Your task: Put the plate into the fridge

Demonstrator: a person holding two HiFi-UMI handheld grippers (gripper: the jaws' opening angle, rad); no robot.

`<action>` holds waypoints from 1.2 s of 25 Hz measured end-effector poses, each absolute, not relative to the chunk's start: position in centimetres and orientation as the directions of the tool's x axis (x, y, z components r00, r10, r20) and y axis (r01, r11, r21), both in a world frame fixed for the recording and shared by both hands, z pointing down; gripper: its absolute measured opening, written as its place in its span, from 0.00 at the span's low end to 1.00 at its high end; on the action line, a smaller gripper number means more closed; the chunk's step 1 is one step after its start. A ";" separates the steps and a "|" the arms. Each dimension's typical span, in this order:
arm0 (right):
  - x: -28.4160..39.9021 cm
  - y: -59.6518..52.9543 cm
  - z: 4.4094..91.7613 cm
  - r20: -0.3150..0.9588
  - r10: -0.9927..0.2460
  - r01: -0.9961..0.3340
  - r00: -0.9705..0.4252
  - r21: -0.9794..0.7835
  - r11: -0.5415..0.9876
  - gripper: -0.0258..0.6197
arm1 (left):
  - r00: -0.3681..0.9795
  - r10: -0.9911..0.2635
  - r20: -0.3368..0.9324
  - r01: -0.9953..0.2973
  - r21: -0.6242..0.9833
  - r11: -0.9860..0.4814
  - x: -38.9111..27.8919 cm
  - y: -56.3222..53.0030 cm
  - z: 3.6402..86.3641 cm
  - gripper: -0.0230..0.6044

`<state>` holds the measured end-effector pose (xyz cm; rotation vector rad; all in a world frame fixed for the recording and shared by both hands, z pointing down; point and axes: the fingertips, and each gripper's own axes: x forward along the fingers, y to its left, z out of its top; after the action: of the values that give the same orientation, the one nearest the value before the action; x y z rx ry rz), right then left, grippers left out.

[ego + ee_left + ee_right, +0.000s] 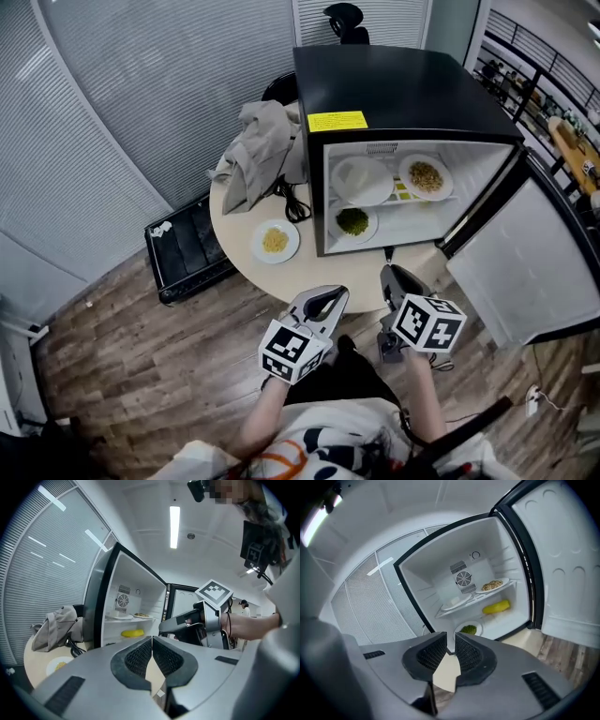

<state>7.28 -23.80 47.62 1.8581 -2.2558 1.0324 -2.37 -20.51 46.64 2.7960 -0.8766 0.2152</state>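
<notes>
A white plate with yellow food [276,241] lies on the round table [234,202], left of the open black fridge [394,84]. Inside, the upper shelf holds an empty white dish [362,180] and a plate of brown food [426,176]. A plate of green food [352,222] sits below. My left gripper [330,298] hovers at the table's near edge with its pads touching and nothing in them [152,639]. To its right, my right gripper [389,275] points into the fridge [468,578]. Its jaws stand a narrow gap apart and hold nothing [450,637].
The fridge door [525,272] swings wide open to the right. A grey cloth bundle [258,150] and a black cable [295,206] lie on the table beside the fridge. A black case [187,248] rests on the wood floor at the left. A yellow item [497,606] is on the fridge shelf.
</notes>
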 end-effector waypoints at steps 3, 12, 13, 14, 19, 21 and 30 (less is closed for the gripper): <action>6.8 -22.0 48.8 0.456 -0.847 -0.891 -0.273 -0.453 0.043 0.13 | 0.820 -0.535 0.206 -0.568 0.171 -0.805 -2.5 -19.4 47.5 0.06; 6.9 -18.5 50.1 0.512 -0.821 -0.910 -0.253 -0.415 0.023 0.12 | 0.835 -0.518 0.187 -0.550 0.228 -0.804 -1.6 -17.6 47.6 0.06; 7.1 -18.3 50.1 0.514 -0.820 -0.911 -0.252 -0.411 0.022 0.12 | 0.836 -0.517 0.186 -0.548 0.227 -0.805 -1.4 -17.4 47.5 0.06; 7.2 -18.1 50.1 0.514 -0.819 -0.911 -0.253 -0.411 0.023 0.11 | 0.835 -0.517 0.186 -0.549 0.224 -0.806 -1.2 -17.3 47.3 0.06; 7.9 -17.2 49.6 0.500 -0.821 -0.904 -0.275 -0.425 0.044 0.11 | 0.824 -0.537 0.182 -0.565 0.198 -0.801 -0.3 -16.9 46.3 0.06; 8.3 -16.6 49.4 0.494 -0.821 -0.900 -0.288 -0.433 0.055 0.11 | 0.816 -0.549 0.181 -0.577 0.190 -0.795 0.1 -16.3 45.9 0.06; 9.9 -11.9 49.8 0.494 -0.791 -0.888 -0.362 -0.440 0.132 0.10 | 0.777 -0.595 0.205 -0.627 0.161 -0.762 2.5 -11.0 45.5 0.06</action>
<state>9.86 -11.86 49.76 1.6858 -2.2533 1.0412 2.46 -11.05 45.53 2.7495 -0.9584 0.2086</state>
